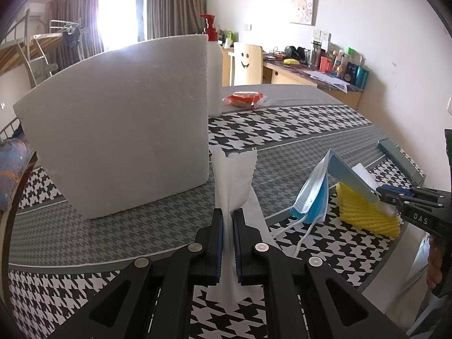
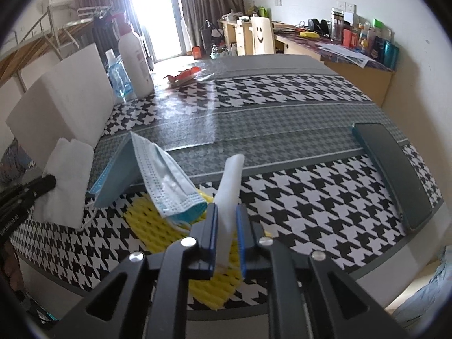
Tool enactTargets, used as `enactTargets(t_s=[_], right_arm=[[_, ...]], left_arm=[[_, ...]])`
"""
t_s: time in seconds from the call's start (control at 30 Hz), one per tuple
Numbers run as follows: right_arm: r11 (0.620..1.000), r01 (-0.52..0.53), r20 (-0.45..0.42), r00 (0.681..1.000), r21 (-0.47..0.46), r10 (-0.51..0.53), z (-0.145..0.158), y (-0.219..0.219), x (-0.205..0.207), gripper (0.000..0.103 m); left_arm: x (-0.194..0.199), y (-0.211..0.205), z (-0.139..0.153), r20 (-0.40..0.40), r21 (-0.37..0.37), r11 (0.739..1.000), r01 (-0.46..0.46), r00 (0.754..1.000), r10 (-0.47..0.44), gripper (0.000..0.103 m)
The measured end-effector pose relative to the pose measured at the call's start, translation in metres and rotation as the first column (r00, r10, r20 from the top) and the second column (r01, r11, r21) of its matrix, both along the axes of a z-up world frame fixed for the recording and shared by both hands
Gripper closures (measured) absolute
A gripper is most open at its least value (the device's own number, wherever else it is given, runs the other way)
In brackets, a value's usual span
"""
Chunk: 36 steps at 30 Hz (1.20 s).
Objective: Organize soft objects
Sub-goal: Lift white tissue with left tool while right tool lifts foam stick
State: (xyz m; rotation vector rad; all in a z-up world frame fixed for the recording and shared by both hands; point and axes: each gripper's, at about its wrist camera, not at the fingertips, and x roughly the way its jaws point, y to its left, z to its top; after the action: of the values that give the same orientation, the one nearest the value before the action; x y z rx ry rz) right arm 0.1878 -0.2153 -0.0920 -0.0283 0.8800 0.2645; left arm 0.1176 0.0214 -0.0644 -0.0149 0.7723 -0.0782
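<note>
Your table (image 2: 282, 107) lies bare toward its far edge and right side, apart from the dark phone (image 2: 395, 175); the white foam block (image 1: 118, 124) walls off the left. Your left gripper (image 1: 228, 220) pinches a white tissue (image 1: 234, 175), crumpled and upright. Your right gripper (image 2: 227, 214) stands slightly spread around a white strip (image 2: 230, 186), above the yellow sponge mat (image 2: 147, 220) and draped blue mask (image 2: 166, 178).

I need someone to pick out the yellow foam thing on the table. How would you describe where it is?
On the houndstooth tablecloth, look at the near edge, right of the big white foam block. The yellow foam netting lies flat there under a blue face mask. It is the only yellow, mesh-textured piece in that pile.
</note>
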Motion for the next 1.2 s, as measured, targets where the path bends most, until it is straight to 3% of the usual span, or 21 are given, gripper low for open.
enactTargets(t_s=[0.17, 0.23, 0.33, 0.43, 0.5, 0.8, 1.2], right_arm=[[1.0, 0.004, -0.003, 1.0, -0.017, -0.004, 0.001, 0.003, 0.003, 0.078], [1.0, -0.001, -0.005, 1.0, -0.029, 0.001, 0.0, 0.004, 0.004, 0.059], [0.999, 0.002, -0.02, 1.0, -0.038, -0.002, -0.006, 0.007, 0.008, 0.06], [1.0, -0.002, -0.006, 1.0, -0.032, 0.002, -0.005, 0.006, 0.007, 0.079], [1.0, -0.002, 0.004, 1.0, -0.009, 0.002, -0.001, 0.002, 0.005, 0.081], [0.999, 0.028, 0.088, 0.996, 0.04, -0.031, 0.028, -0.012, -0.003, 0.082], [0.995, -0.029, 0.184, 0.983, 0.099, 0.01, 0.061, -0.006, -0.02, 0.082]], left_arm=[[-0.004, 0.003, -0.002, 0.001, -0.003, 1.0, 0.004, 1.0, -0.004, 0.095], [-0.004, 0.004, -0.002, 0.002, -0.004, 1.0, 0.004, 1.0, -0.004, 0.095], [-0.004, 0.006, -0.003, 0.002, -0.008, 1.0, 0.001, 1.0, -0.001, 0.095], [-0.004, 0.006, -0.002, 0.003, -0.004, 1.0, 0.003, 1.0, -0.003, 0.095], [-0.005, 0.007, -0.001, 0.008, -0.003, 1.0, 0.005, 1.0, -0.005, 0.095], [-0.012, 0.009, 0.022, 0.066, -0.013, 1.0, 0.019, 0.998, -0.018, 0.095], [-0.013, 0.006, 0.044, 0.122, -0.014, 0.999, 0.034, 0.992, -0.032, 0.095]])
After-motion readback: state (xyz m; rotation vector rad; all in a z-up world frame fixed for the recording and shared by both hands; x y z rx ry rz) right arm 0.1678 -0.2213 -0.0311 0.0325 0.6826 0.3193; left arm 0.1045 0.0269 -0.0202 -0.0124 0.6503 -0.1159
